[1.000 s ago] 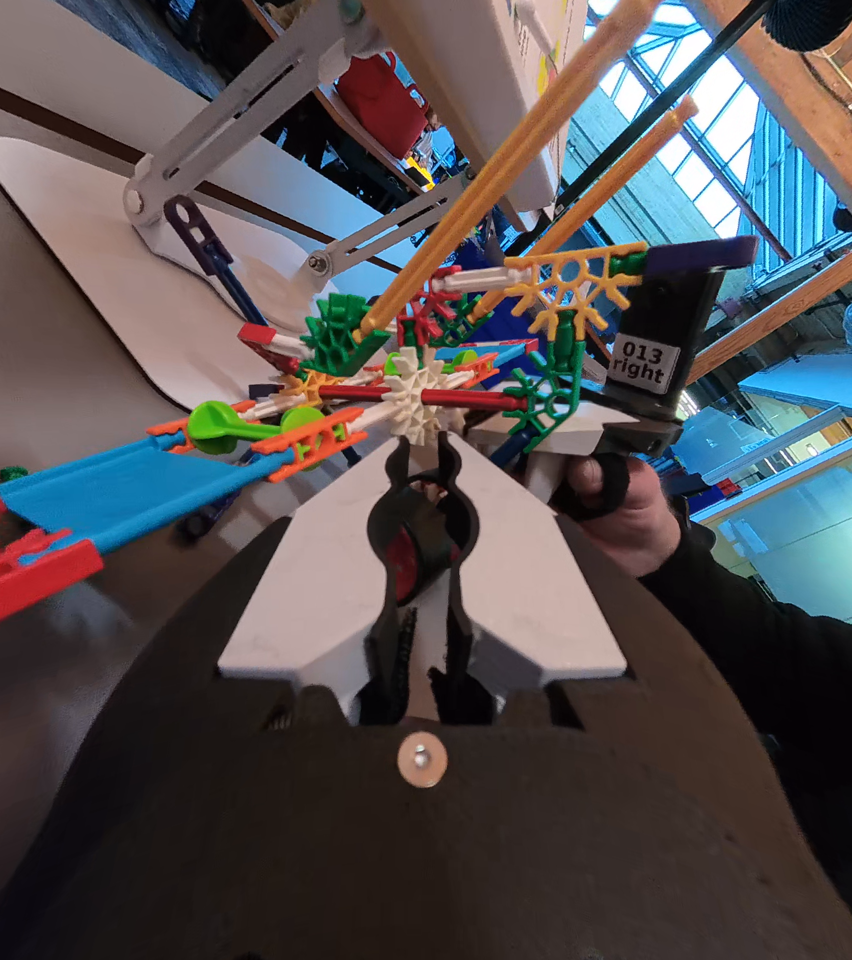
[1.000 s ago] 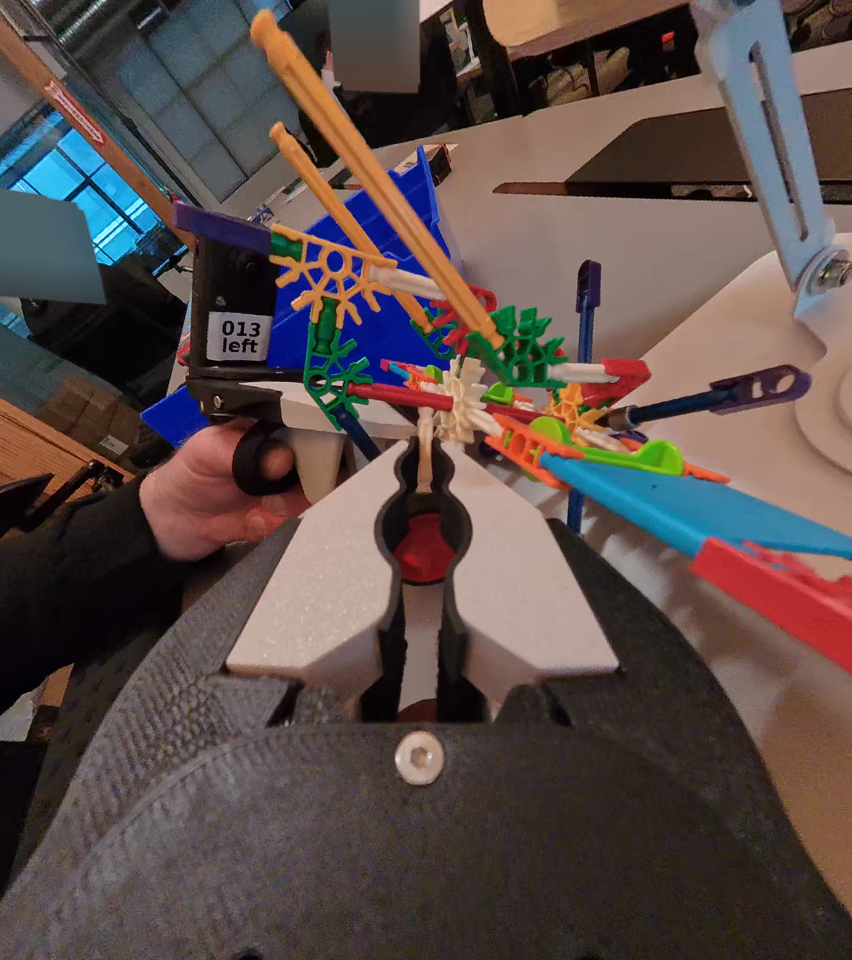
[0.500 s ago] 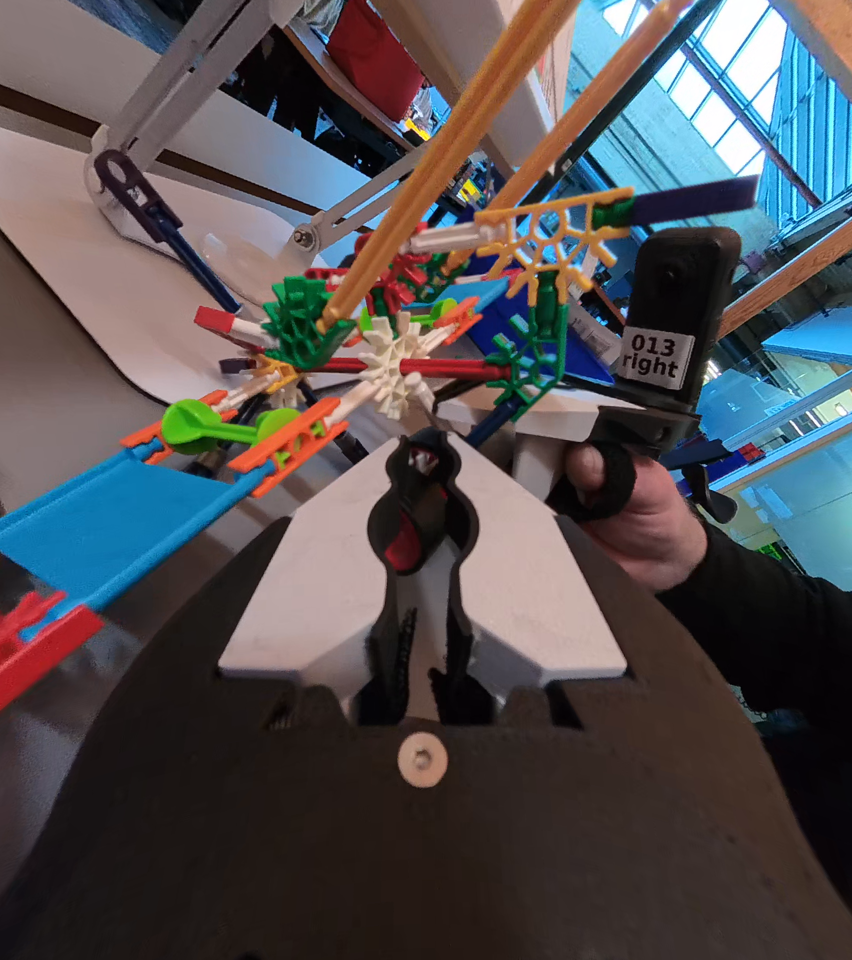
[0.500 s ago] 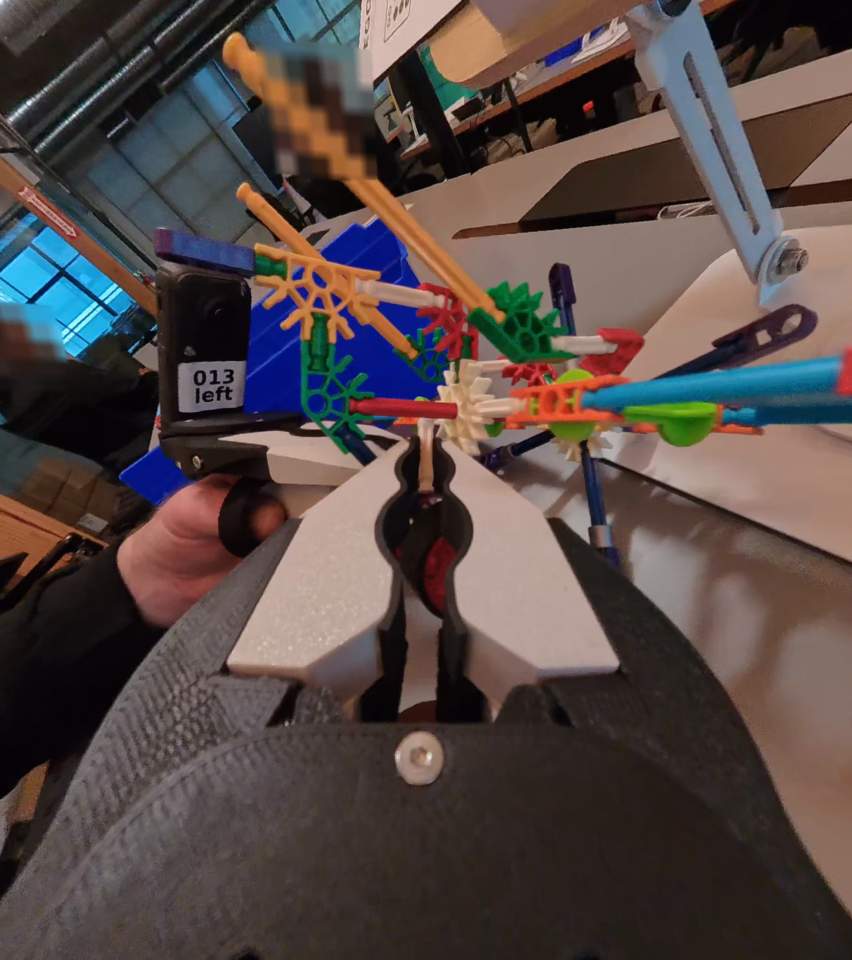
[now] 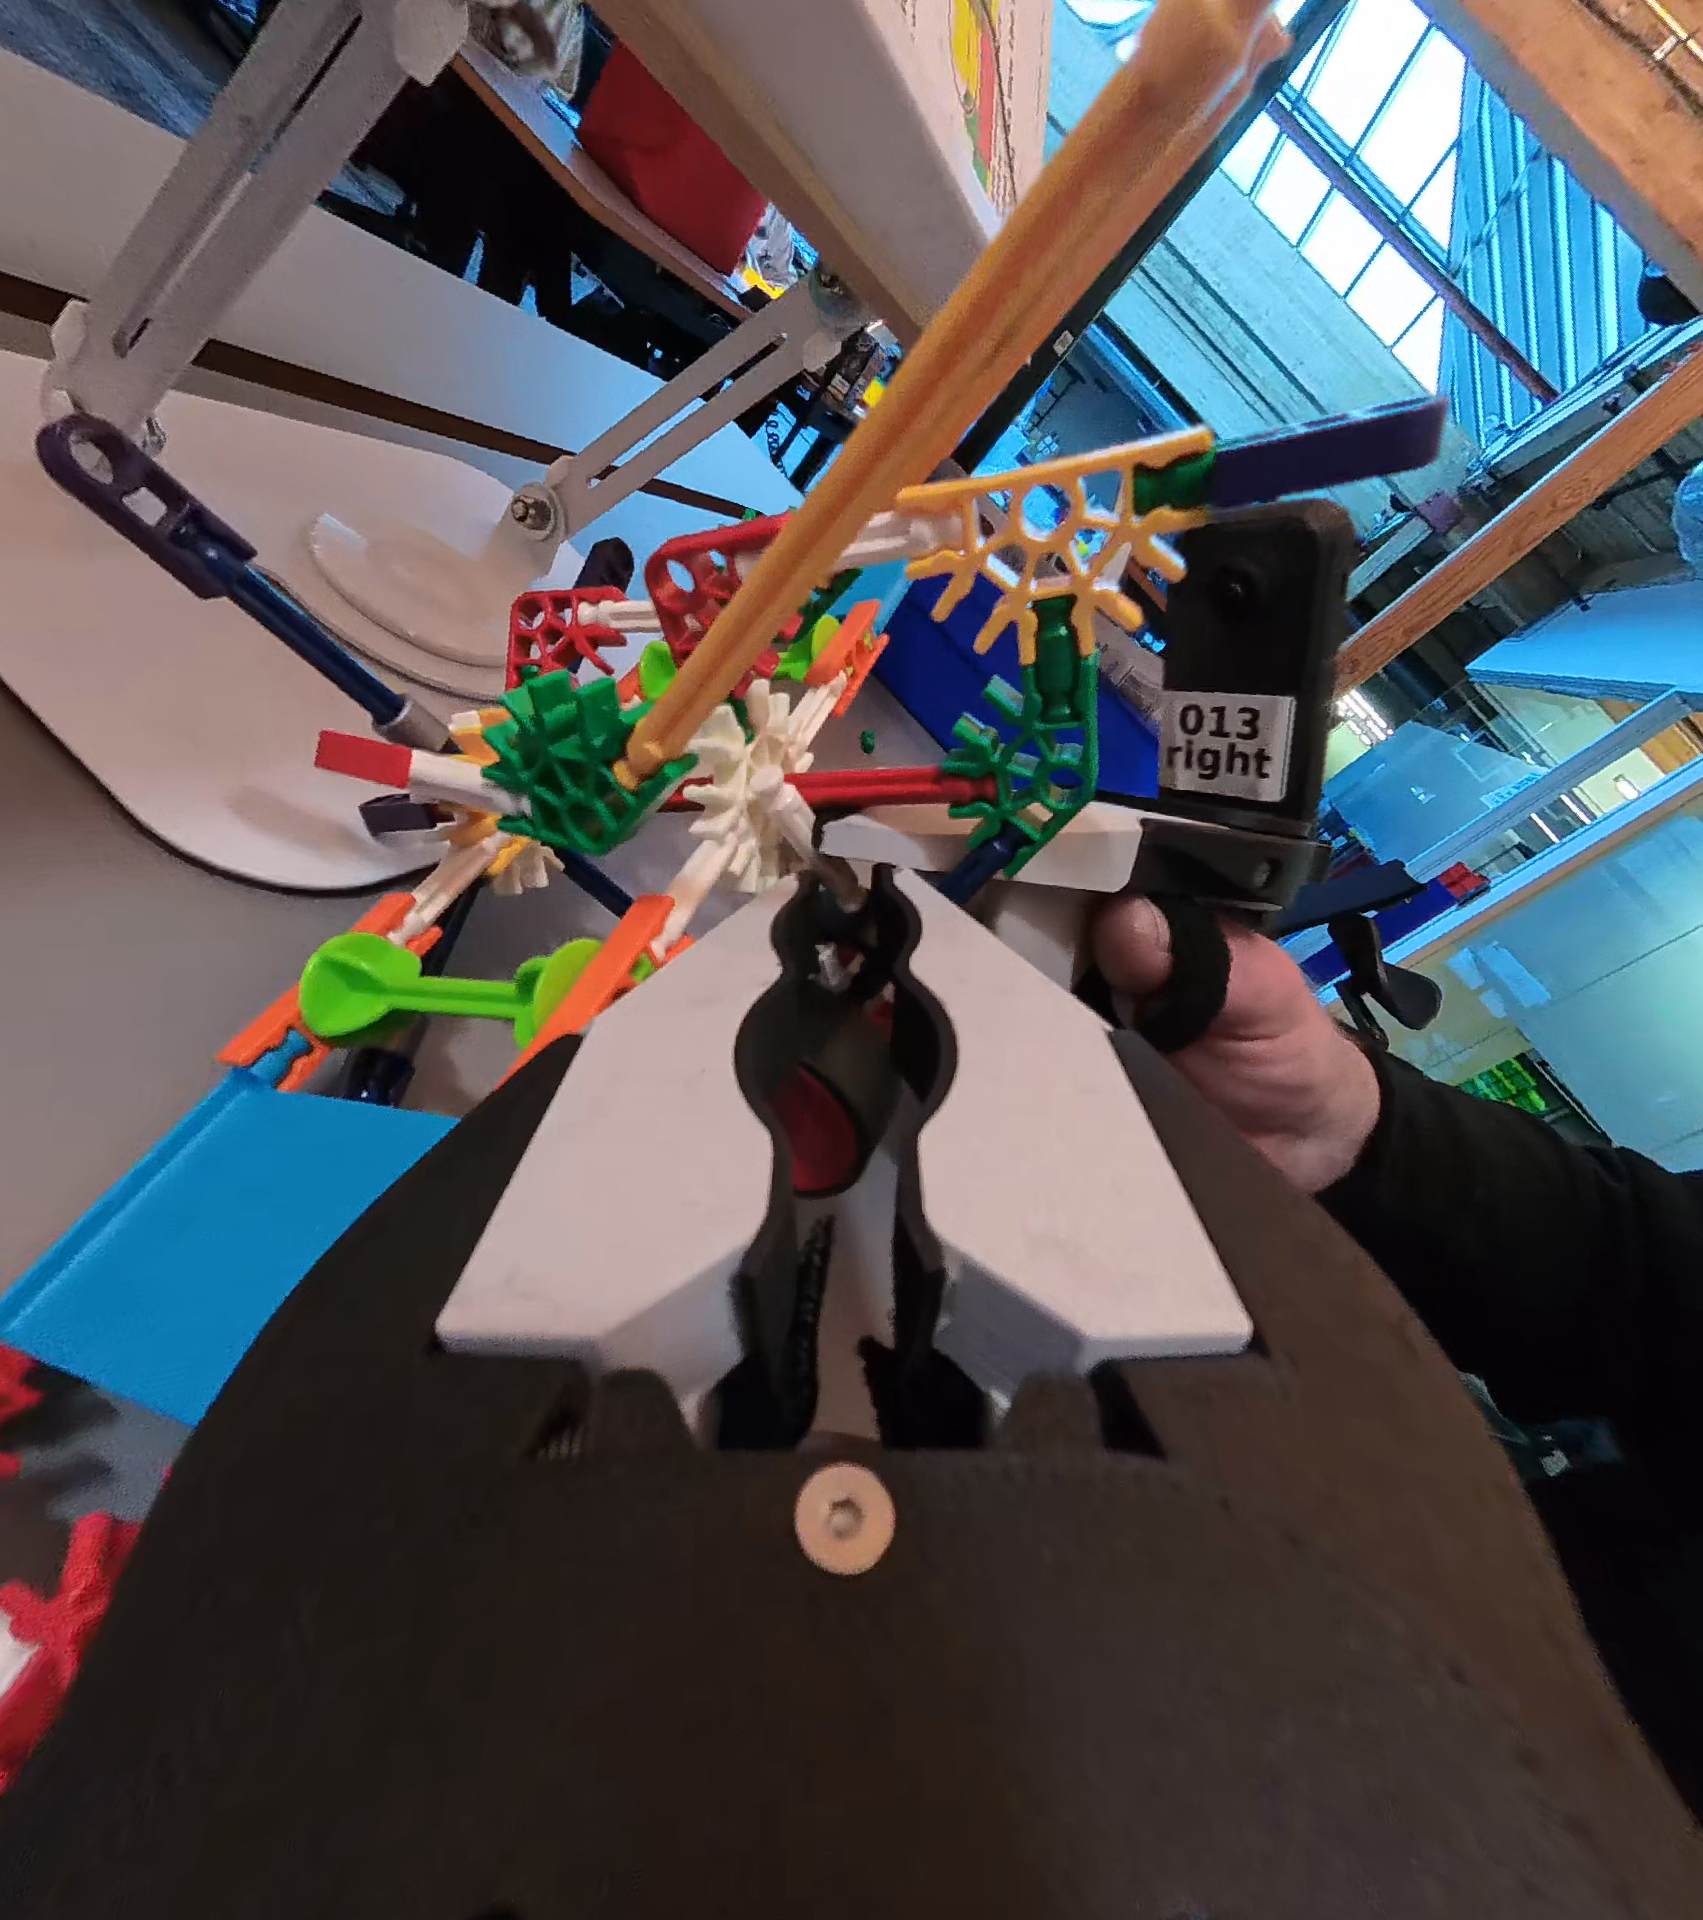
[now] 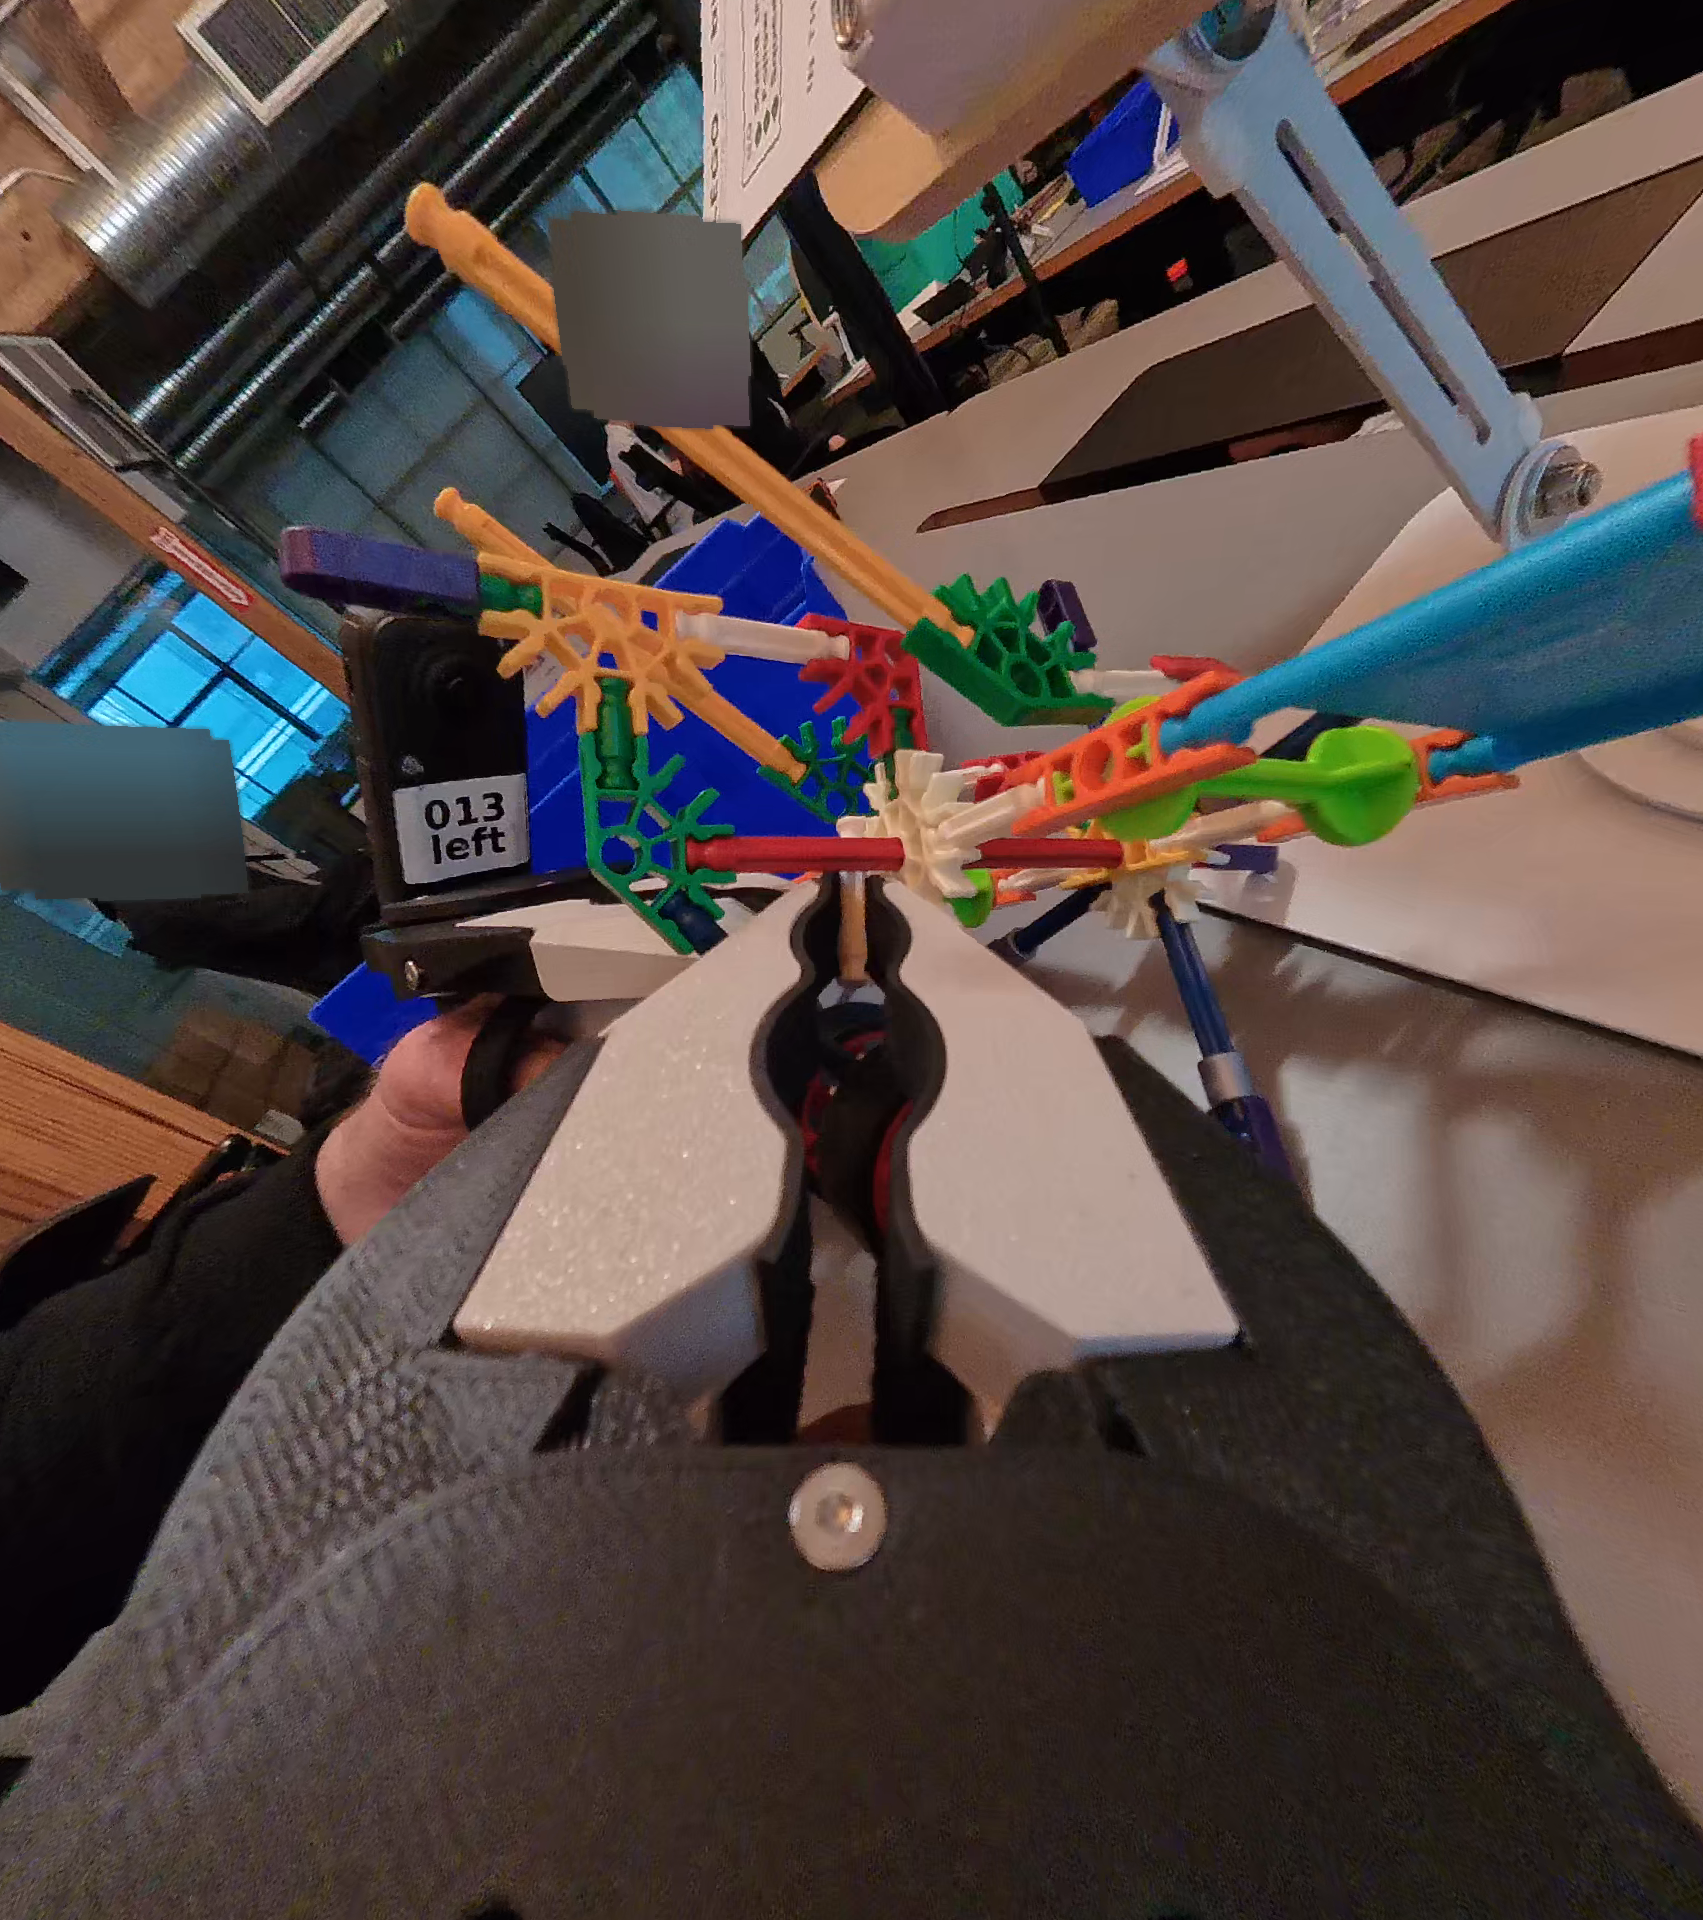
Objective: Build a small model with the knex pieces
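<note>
A colourful rod-and-connector toy model is held up between both grippers. In the left wrist view, my left gripper is shut on a short rod end just below the model's white snowflake connector. Two long yellow rods rise from a green connector. A blue panel trails to the lower left. In the right wrist view, my right gripper is shut on a short tan rod under the white connector. The blue panel points to the upper right there.
A white stand base with slotted metal arms lies on the grey table behind the model. A blue bin stands beyond it. The right gripper's body and a hand are at right, and the left gripper's body is at left. Left and right tips are no more than a few centimetres apart.
Both grippers have kept hold and turned the model together. The blue panel has swung up off the table in the right wrist view, and the views now tilt more towards the ceiling.
</note>
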Demonstrator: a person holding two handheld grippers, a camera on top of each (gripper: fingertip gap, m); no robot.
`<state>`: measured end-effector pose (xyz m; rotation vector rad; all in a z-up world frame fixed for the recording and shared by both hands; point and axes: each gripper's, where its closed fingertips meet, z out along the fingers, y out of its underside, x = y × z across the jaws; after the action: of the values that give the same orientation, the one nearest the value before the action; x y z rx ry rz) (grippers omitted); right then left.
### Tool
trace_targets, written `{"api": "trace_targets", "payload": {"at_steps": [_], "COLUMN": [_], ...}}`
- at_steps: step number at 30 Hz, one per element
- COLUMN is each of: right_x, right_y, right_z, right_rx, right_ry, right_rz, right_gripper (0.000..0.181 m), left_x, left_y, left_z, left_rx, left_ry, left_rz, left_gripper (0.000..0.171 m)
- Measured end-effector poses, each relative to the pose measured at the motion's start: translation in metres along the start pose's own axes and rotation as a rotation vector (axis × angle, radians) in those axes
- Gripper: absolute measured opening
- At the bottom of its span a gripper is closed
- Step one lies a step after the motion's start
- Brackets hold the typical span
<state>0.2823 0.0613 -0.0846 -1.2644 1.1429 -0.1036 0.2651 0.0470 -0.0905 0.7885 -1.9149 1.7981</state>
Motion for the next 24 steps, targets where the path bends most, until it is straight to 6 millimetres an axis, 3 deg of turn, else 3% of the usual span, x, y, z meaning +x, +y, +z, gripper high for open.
{"api": "trace_targets", "payload": {"at_steps": [5, 15, 24], "right_x": [0.000, -0.001, 0.000], "right_y": [0.001, 0.007, 0.015], "right_z": [-0.001, -0.005, -0.010], "right_rx": [-0.010, -0.133, -0.229], "right_ry": [-0.040, -0.033, -0.035], "right_rz": [0.047, -0.080, -0.177], "right_gripper": [0.002, 0.003, 0.002], "left_x": [0.001, -0.001, -0.002], "left_y": [0.001, 0.012, 0.022], "left_z": [0.000, 0.002, 0.005], "left_rx": [-0.004, -0.096, -0.190], "left_ry": [0.005, -0.022, -0.068], "left_rz": [0.001, 0.029, 0.165], "left_gripper": [0.005, 0.003, 0.002]}}
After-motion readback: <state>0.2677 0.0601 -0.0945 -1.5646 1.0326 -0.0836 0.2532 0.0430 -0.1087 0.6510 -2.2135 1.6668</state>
